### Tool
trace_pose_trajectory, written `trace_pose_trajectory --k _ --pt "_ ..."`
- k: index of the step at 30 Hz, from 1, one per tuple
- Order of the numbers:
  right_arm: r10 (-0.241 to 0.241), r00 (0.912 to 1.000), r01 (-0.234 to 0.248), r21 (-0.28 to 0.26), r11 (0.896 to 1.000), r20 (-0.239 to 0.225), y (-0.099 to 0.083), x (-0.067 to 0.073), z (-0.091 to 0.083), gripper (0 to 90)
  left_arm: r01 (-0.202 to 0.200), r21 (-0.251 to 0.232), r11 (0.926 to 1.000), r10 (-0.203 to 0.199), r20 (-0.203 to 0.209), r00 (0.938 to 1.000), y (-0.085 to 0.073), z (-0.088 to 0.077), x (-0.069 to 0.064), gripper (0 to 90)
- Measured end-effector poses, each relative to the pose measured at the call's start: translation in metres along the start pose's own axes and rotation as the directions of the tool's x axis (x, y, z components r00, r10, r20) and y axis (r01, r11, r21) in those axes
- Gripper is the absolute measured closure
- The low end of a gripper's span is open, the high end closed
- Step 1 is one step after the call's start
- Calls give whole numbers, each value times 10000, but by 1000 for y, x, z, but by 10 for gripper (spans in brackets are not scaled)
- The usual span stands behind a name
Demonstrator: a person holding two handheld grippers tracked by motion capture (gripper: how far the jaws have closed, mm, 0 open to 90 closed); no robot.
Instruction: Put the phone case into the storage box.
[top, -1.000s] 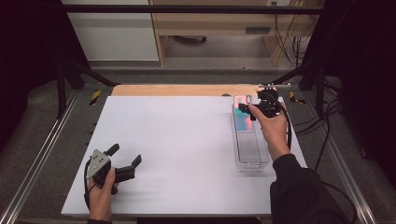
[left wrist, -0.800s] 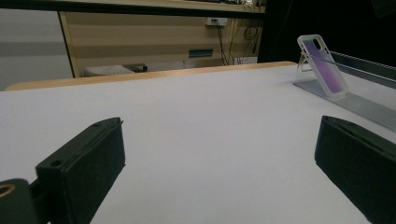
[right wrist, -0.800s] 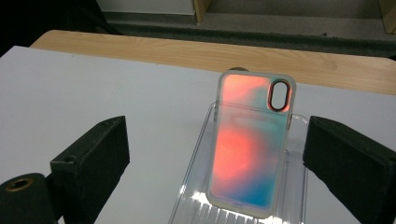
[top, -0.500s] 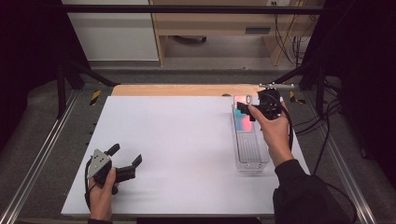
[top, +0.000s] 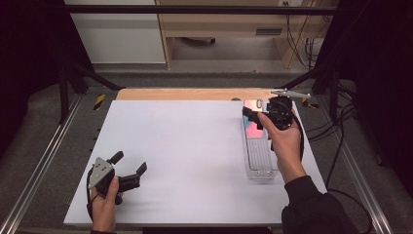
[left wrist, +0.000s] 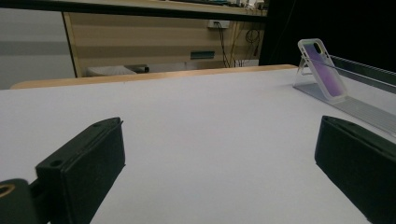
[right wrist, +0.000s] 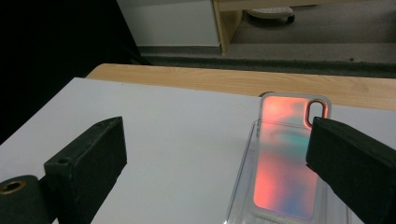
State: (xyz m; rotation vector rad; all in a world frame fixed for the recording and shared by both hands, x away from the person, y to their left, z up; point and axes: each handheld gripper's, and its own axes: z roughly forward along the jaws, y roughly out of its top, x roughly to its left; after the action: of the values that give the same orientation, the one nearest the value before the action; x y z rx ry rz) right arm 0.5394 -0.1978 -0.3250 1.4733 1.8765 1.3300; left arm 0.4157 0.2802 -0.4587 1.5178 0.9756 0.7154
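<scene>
High view – case: iridescent phone case (top: 253, 122) leaned in far end of clear tray (top: 260, 156), long axis along tray, camera hole twd far edge.
High view – tray: sat at right of white table (top: 195, 146).
High view – right gripper (top: 263, 118): held over case, jaws apart, grasping nothing.
High view – left gripper (top: 129, 168): near-left, jaws apart, released.
Left gripper view: case (left wrist: 322, 70) stood tilted, far right.
Right gripper view: case (right wrist: 287, 158) betw. spread jaws, cutout up.
</scene>
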Motion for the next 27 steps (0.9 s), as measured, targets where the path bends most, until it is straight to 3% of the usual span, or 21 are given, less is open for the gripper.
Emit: trace_pose_trajectory --k 5,14,27 --pt "-262 9996 259 -267 9993 -137 -5 9 -2 47 172 -132 9998 -171 26 9998 1 -4 1 13" --pt "-950 9948 918 -803 9925 -363 -11 24 -7 39 92 -164 9998 -91 52 9999 3 -10 -4 13" --pt "-1874 9819 1800 -1700 9689 -285 -23 34 -11 43 -315 -40 9995 315 67 9995 1 -26 -12 12"
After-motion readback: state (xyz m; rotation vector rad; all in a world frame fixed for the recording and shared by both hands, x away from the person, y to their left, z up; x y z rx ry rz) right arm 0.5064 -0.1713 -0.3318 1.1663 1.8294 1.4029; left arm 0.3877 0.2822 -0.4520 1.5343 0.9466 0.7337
